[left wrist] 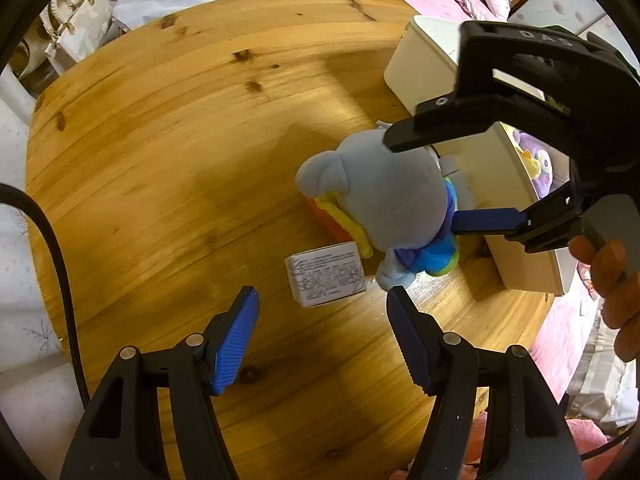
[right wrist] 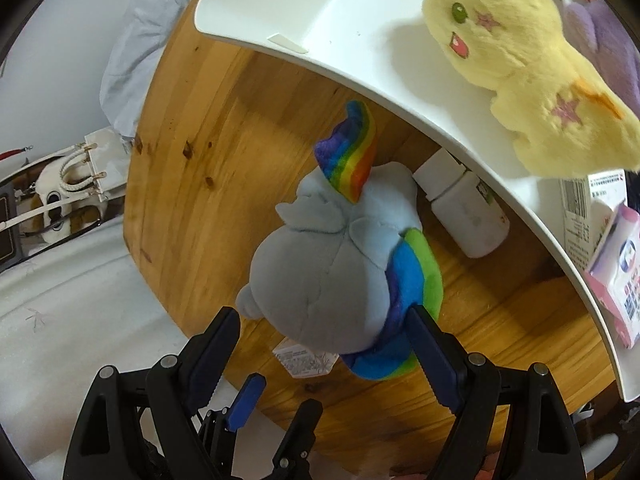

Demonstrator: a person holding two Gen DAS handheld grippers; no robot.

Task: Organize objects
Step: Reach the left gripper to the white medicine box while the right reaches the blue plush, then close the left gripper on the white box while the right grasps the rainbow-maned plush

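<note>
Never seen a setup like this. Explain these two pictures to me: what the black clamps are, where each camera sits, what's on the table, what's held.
The clamps are hand-held two-finger grippers, one per hand; a camera on each looks along its fingers. The left gripper hangs open above a small box on the round wooden table. The right gripper straddles a grey-blue plush with rainbow trim, jaws open, so nothing is gripped yet. Beside it stands a white bin holding a yellow plush, with a white bottle lying alongside.
</note>
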